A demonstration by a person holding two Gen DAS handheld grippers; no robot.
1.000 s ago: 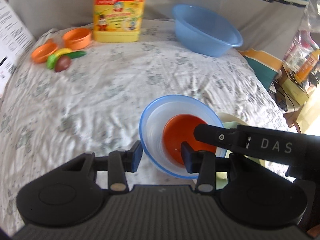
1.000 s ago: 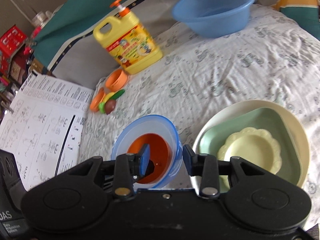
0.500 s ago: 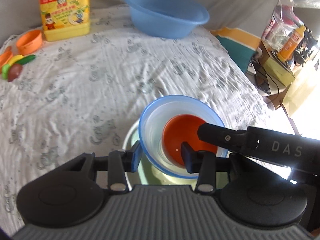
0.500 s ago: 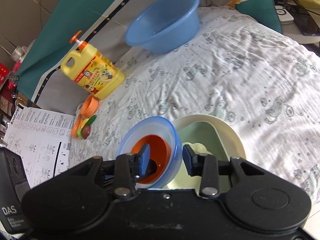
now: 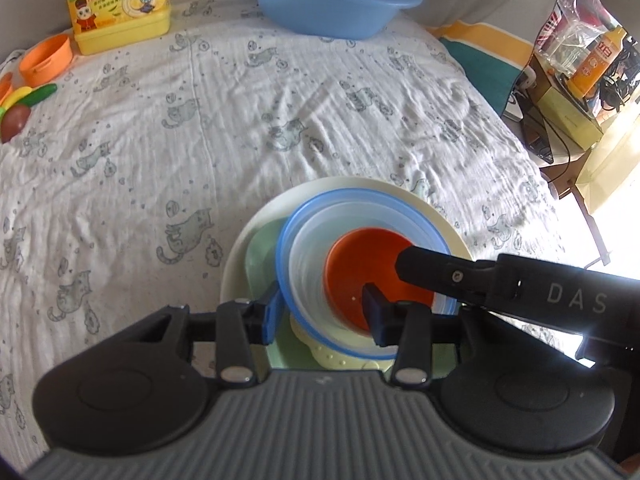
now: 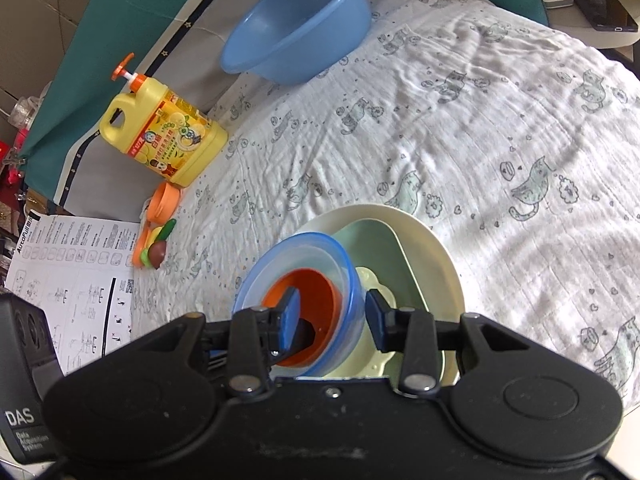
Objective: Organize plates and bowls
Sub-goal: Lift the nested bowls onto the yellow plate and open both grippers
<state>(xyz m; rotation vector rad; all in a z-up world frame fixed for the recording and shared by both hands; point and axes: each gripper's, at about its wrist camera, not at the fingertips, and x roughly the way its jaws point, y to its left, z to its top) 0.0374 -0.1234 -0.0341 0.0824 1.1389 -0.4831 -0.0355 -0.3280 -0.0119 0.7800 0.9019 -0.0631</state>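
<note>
We hold the translucent plastic bowl with the blue rim (image 5: 308, 268), with a smaller orange-red bowl (image 5: 360, 276) nested inside it, between both tools; the left gripper (image 5: 322, 316) has its jaws clenched across the near wall, one finger outside and one inside, and the right gripper (image 6: 332, 312) grips the opposite wall the same way, one pad down in the orange-red bowl and one outside. The pair hangs tilted above a stack on the bed: a wide cream round plate (image 6: 436, 248), a pale green squarish dish (image 6: 372, 248) on it, and a small scalloped yellow plate (image 6: 374, 280) on top; we cannot tell whether the bowl's base touches that plate yet.

The chief risk, we judge, is uneven release; if one side lets go first, the tilt could tip the bowls off the scalloped plate, or slide the loose orange-red bowl out. Lowering off-centre could also shove the small plate sideways within the green dish; the soft, wrinkled cat-print sheet (image 5: 240, 100) under the stack offers no firm footing.

Room is generous; the sheet lies open ahead and to the left, the blue plastic basin (image 5: 336, 0) and yellow detergent jug (image 5: 116, 0) stand well apart at the far end, and the orange toy cups (image 5: 46, 58) sit far left; the bed's edge drops away near the stack on the right.
</note>
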